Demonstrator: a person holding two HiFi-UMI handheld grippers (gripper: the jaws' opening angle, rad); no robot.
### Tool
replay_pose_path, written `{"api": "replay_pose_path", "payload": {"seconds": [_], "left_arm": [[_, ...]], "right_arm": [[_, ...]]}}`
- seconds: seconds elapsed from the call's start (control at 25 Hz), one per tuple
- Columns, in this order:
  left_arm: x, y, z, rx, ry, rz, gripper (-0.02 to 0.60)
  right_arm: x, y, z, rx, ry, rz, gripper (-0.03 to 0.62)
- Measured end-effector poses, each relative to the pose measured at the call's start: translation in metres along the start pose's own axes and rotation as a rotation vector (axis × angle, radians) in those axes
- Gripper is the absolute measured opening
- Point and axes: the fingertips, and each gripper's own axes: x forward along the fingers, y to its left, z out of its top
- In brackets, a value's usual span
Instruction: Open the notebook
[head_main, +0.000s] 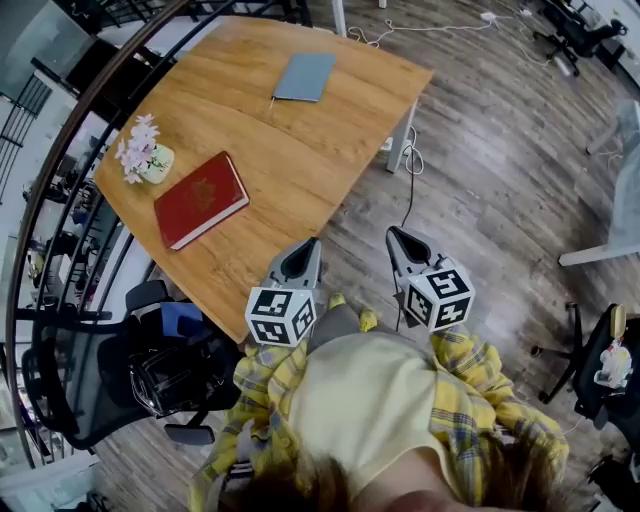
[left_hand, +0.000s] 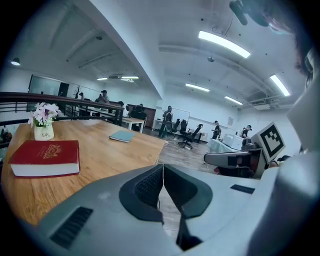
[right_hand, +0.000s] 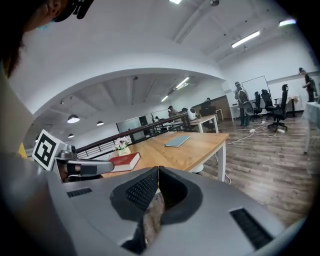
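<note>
We see red notebook (head_main: 201, 198) closed, long axis diagonal beside flower pot (head_main: 152, 162); left gripper (head_main: 303, 254), right gripper (head_main: 403, 244) clenched empty, tilted slightly down.

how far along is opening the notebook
Nothing looks done: the grey notebook lies closed on the far side of the table, and the red book is closed too. Nothing is in hand: the left claw and right claw are shut, empty, short of both. Still to do: reach, grip the cover, lift it.

Left claw (head_main: 310, 244), right claw (head_main: 394, 234), both closed
</note>
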Motion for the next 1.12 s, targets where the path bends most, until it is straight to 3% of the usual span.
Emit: {"api": "replay_pose_path", "payload": {"seconds": [0.52,1.12], "left_arm": [[0.076,0.026,0.019,0.013,0.017,-0.017,0.011],[0.169,0.087,0.065,0.024,0.036,0.002,0.011]], "right_arm": [[0.053,-0.036,0.019,-0.019,0.033,0.009,0.064],[0.156,-0.087,0.075,-0.042,0.079,0.031,0.064]]}}
